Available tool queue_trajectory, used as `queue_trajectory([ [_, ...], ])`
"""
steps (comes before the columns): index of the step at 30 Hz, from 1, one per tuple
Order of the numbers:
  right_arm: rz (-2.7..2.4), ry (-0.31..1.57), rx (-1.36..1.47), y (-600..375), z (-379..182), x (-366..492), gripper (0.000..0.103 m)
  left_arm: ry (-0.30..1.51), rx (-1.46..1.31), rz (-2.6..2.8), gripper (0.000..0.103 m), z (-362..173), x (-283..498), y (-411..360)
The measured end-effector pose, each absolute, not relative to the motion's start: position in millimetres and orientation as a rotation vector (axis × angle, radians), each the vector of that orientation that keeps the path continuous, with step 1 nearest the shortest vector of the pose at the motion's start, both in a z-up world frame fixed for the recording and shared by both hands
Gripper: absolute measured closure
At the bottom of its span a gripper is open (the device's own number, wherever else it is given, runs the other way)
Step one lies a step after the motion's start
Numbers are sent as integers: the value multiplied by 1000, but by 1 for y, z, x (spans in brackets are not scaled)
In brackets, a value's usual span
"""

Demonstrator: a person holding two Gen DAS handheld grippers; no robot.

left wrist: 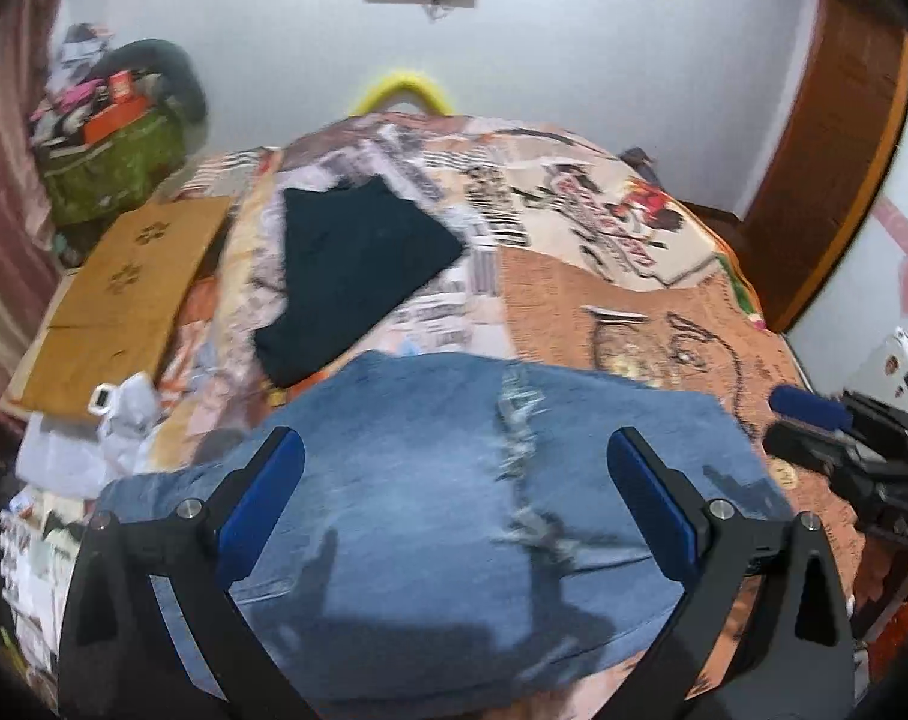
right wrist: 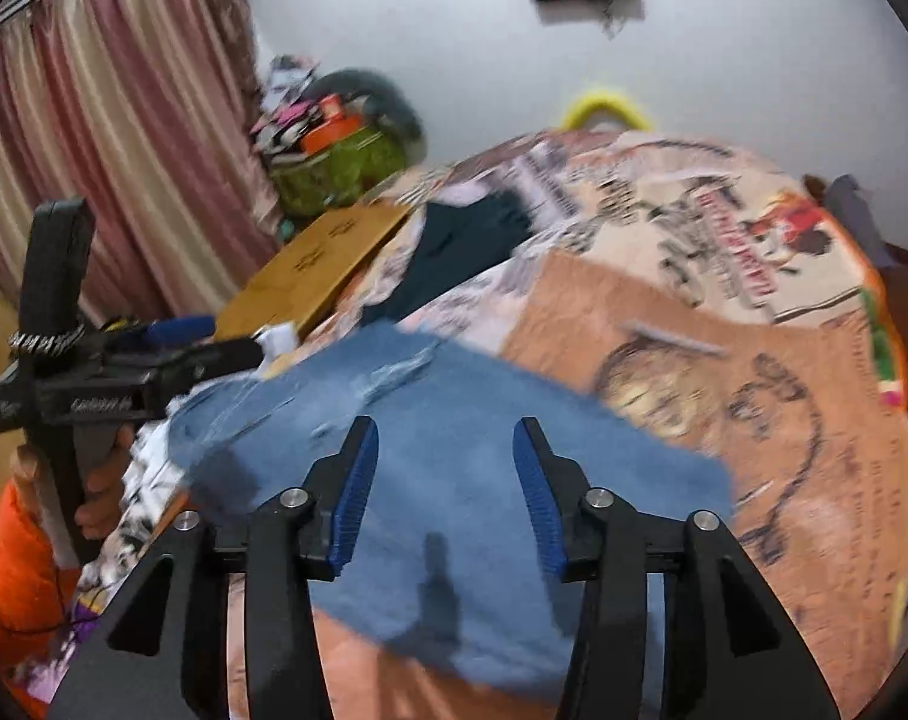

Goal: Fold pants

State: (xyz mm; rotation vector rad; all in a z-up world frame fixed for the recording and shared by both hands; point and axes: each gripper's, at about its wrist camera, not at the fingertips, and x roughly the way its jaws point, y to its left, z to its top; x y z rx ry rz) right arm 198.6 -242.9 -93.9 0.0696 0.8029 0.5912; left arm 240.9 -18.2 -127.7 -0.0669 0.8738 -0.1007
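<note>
Folded blue ripped jeans [left wrist: 441,480] lie on the patterned bedspread [left wrist: 604,276], near its front edge. My left gripper [left wrist: 454,480] hovers over them, open and empty, blue pads wide apart. In the right wrist view the jeans [right wrist: 466,450] lie under my right gripper [right wrist: 444,456], also open and empty. The left gripper [right wrist: 153,372] shows at the left of that view, held by a hand. The right gripper [left wrist: 838,426] shows at the right edge of the left wrist view.
A folded dark garment [left wrist: 351,264] lies further back on the bed. A cardboard sheet [left wrist: 123,300] rests at the bed's left side, beside a green bag [left wrist: 111,174] piled with items. Curtains [right wrist: 93,150] hang at left; a wooden frame [left wrist: 826,180] stands at right.
</note>
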Motion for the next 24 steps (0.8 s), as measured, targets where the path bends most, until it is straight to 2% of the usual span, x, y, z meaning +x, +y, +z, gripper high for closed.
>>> queue_trajectory([
  [7, 518, 908, 148, -278, -128, 235, 58, 973, -10, -204, 1, -152, 287, -76],
  [12, 514, 1039, 163, -281, -170, 247, 58, 1079, 64, -231, 1, -190, 312, -109],
  [15, 537, 1121, 152, -280, -193, 245, 54, 1149, 108, -221, 1, -215, 319, -117],
  [18, 543, 1099, 118, -282, -196, 231, 51, 1197, 110, -227, 0, -236, 315, -114],
  [24, 537, 1095, 148, -298, -197, 207, 47, 1171, 106, -237, 0, -231, 300, -105],
])
